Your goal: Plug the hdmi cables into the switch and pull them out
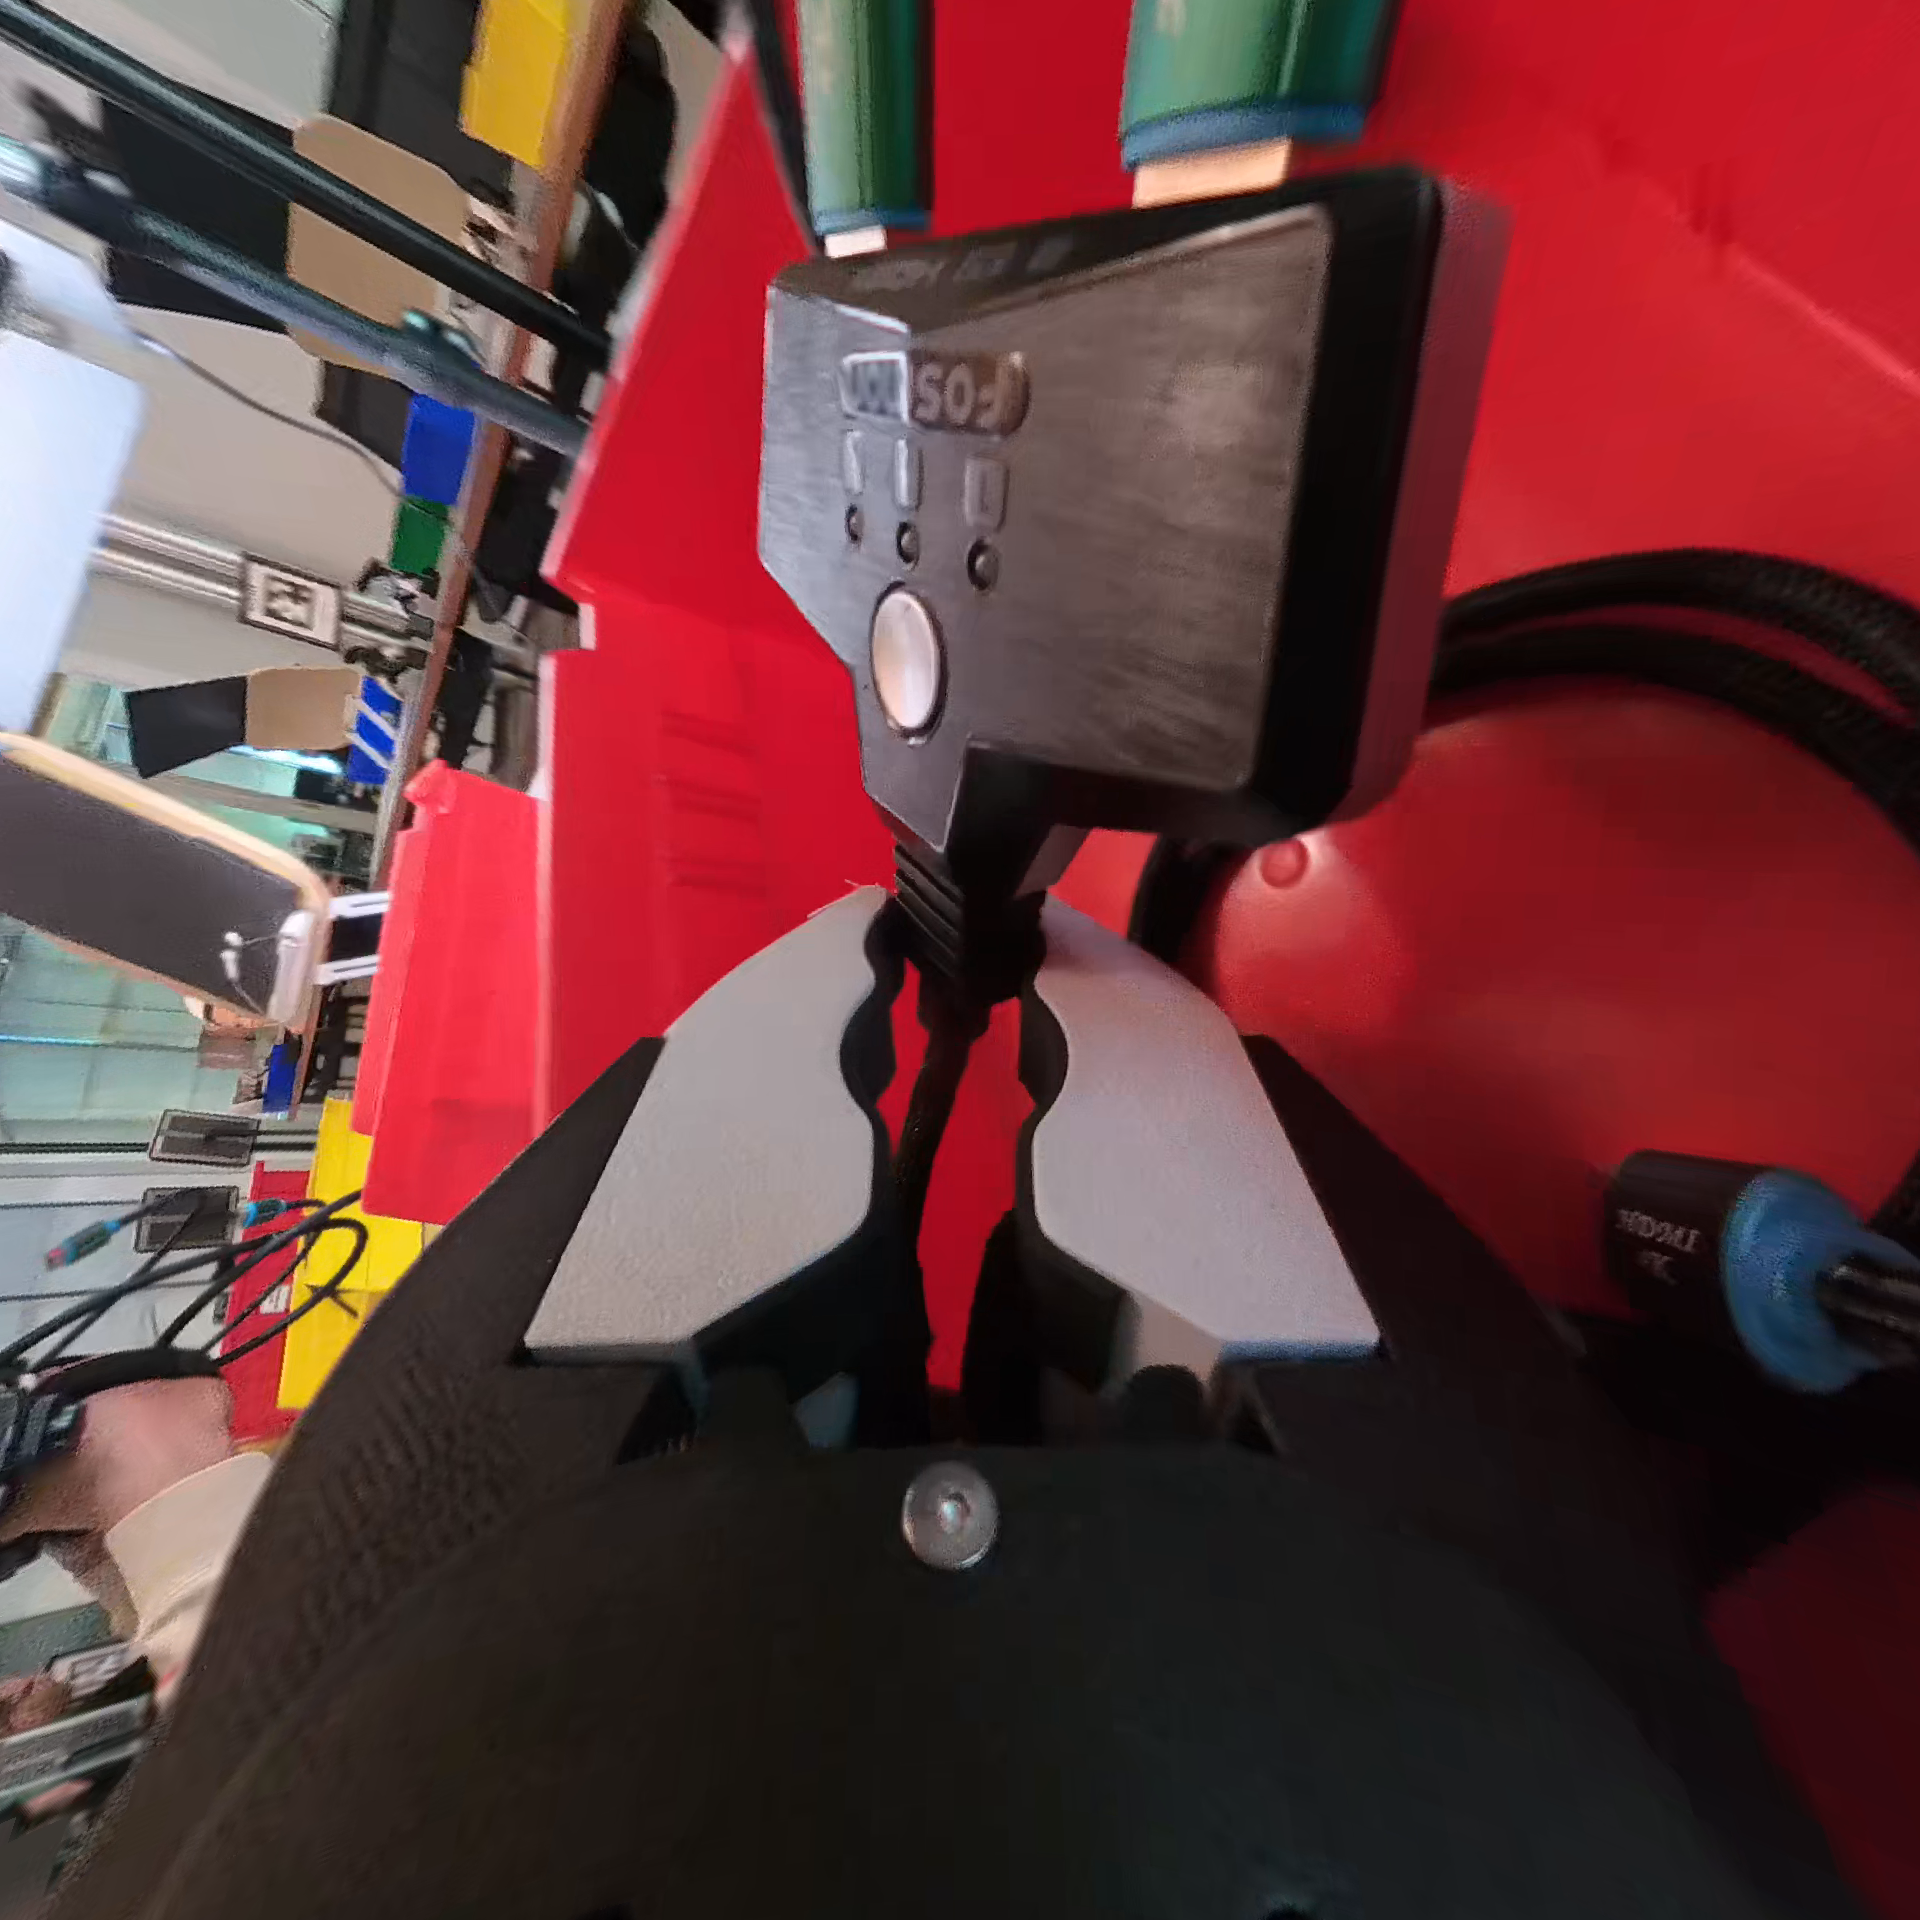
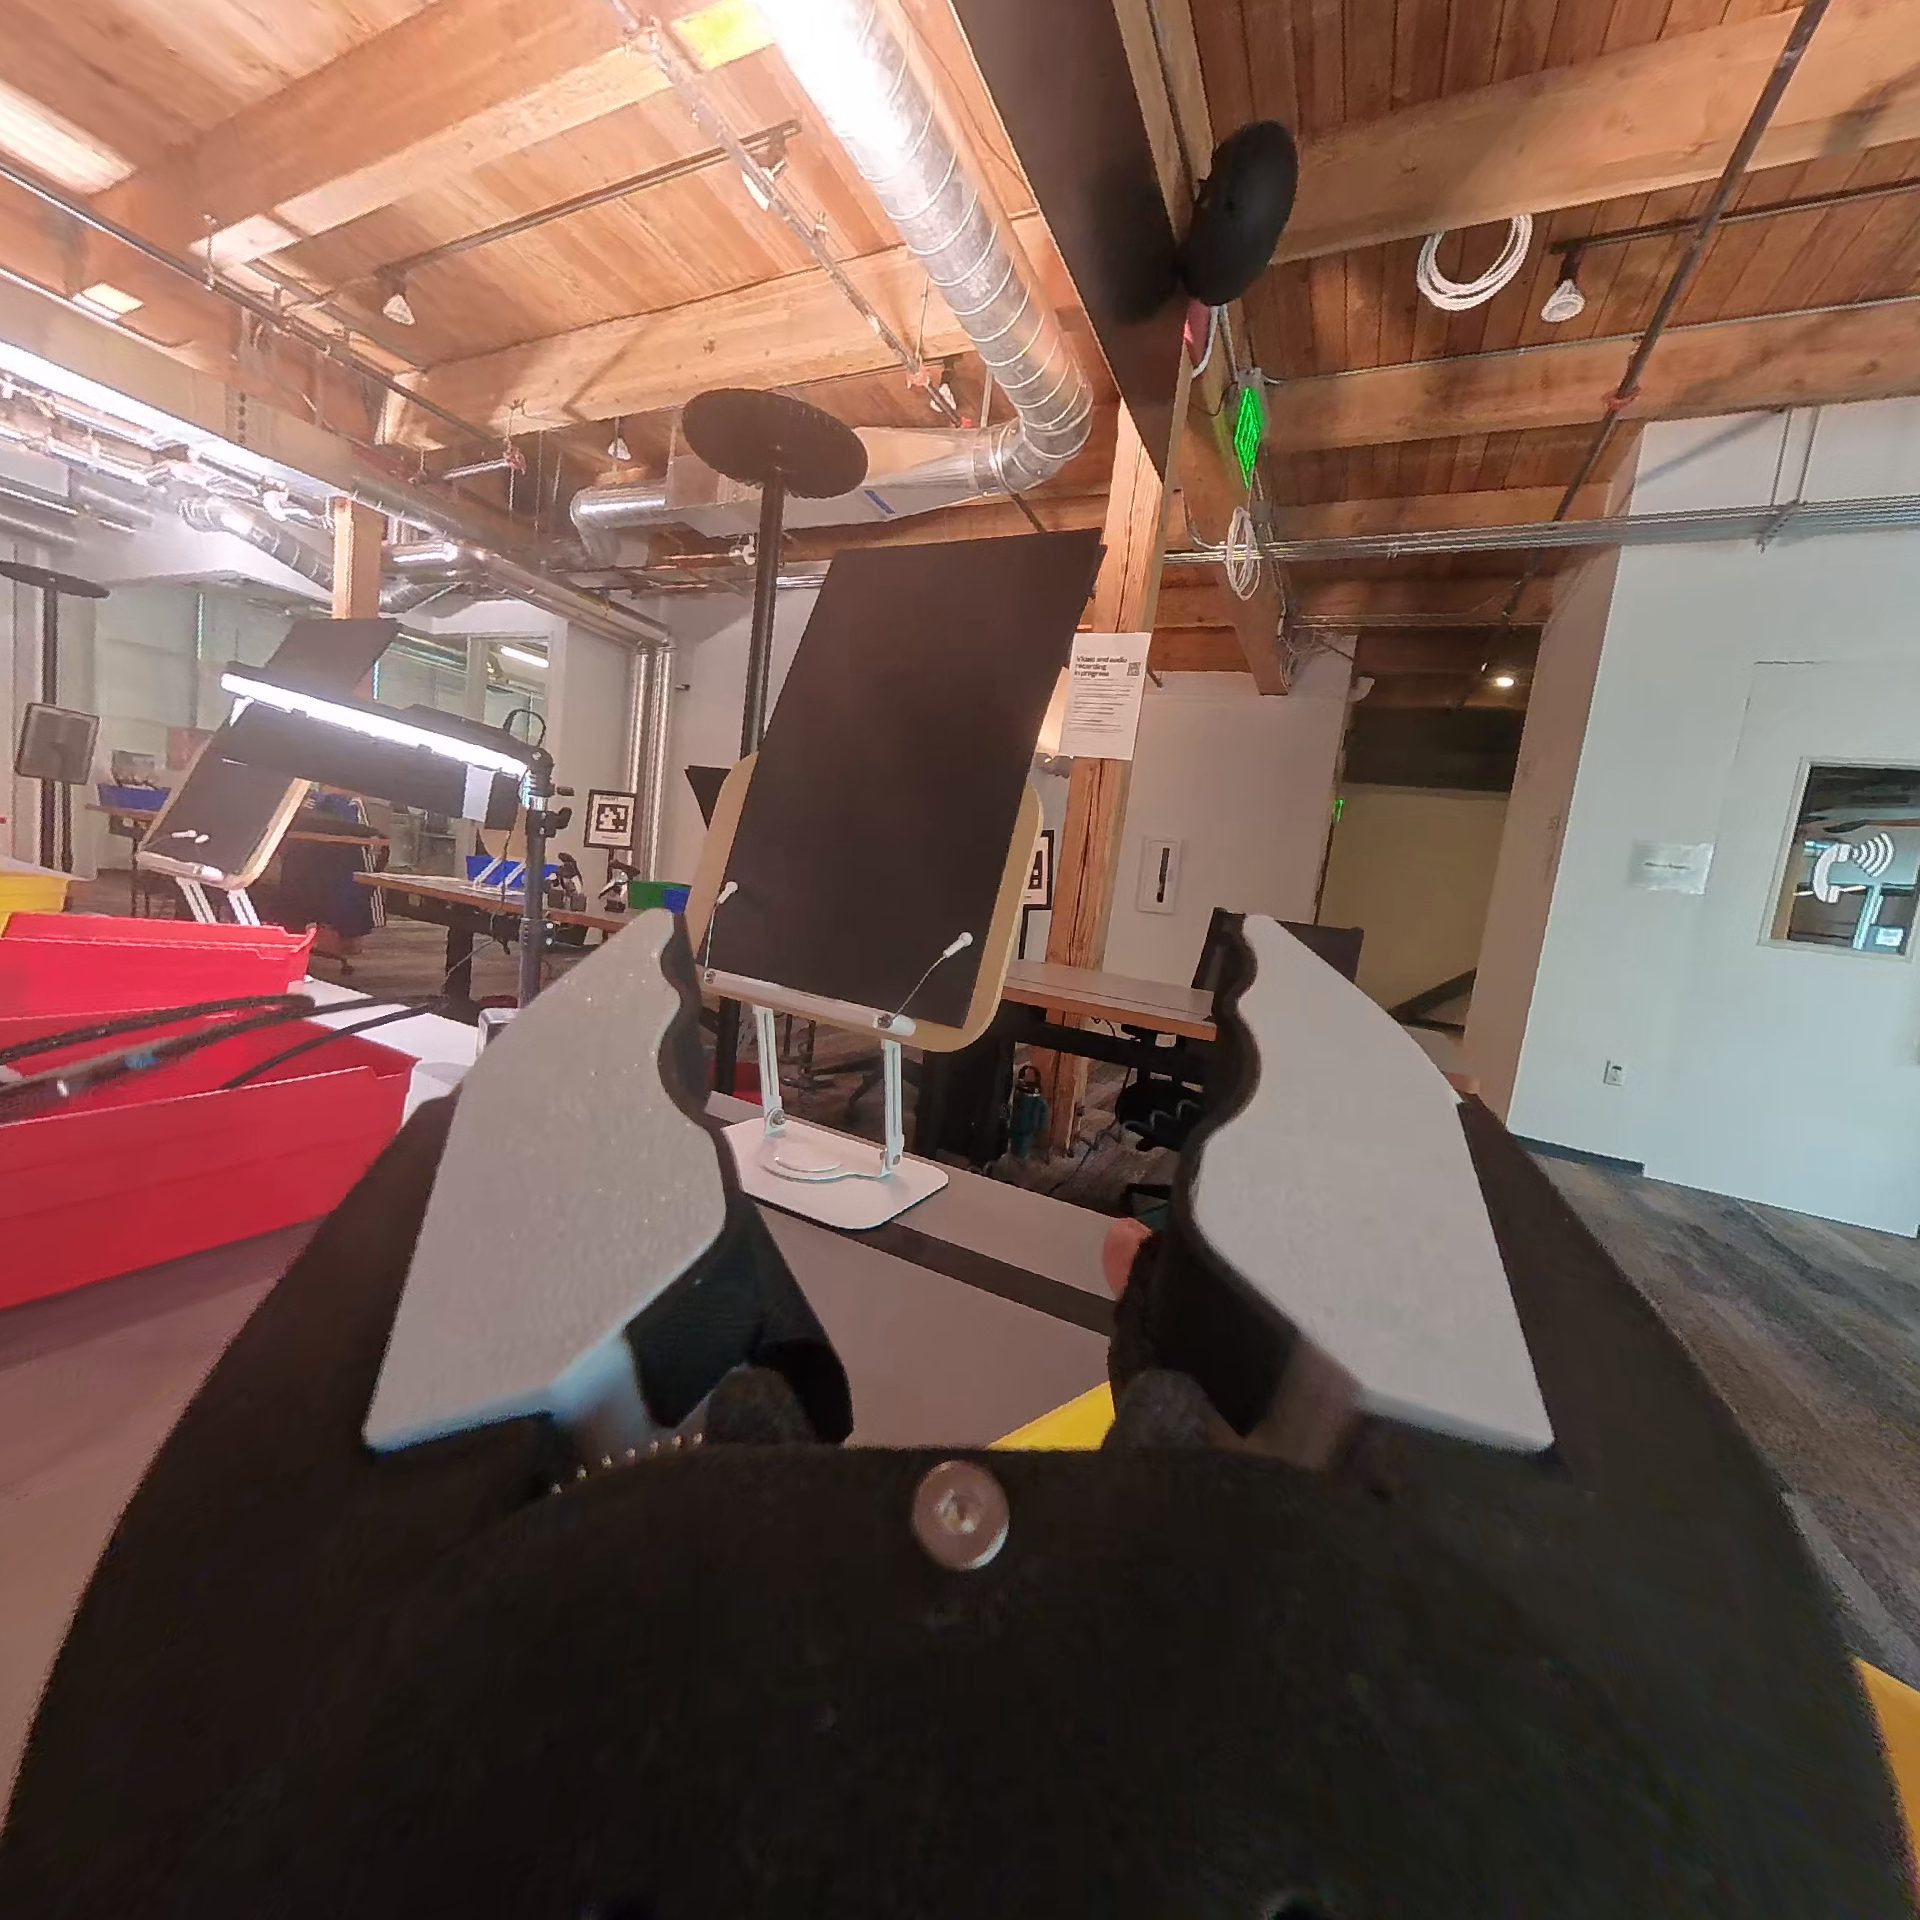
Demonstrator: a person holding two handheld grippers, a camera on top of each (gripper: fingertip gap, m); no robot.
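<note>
In the left wrist view a black HDMI switch [image 1: 1101, 540] with a round silver button hangs in front of a red bin [image 1: 1662, 416]. My left gripper [image 1: 956, 935] is shut on the switch's own cable [image 1: 940, 1081] just at its strain relief. Two green HDMI plugs [image 1: 1242, 94], [image 1: 862, 125] sit in the switch's far ports. A third black plug with a blue collar [image 1: 1756, 1268] lies loose at the right, with black braided cable [image 1: 1662, 623] looping behind. My right gripper [image 2: 961, 966] is open and empty, raised above the table, pointing across the room.
In the right wrist view red bins [image 2: 187, 1122] with black cables stand at the left on a grey table [image 2: 935, 1309]. A black board on a white stand [image 2: 894, 810] is straight ahead. A yellow bin edge [image 2: 1060, 1429] shows under the gripper.
</note>
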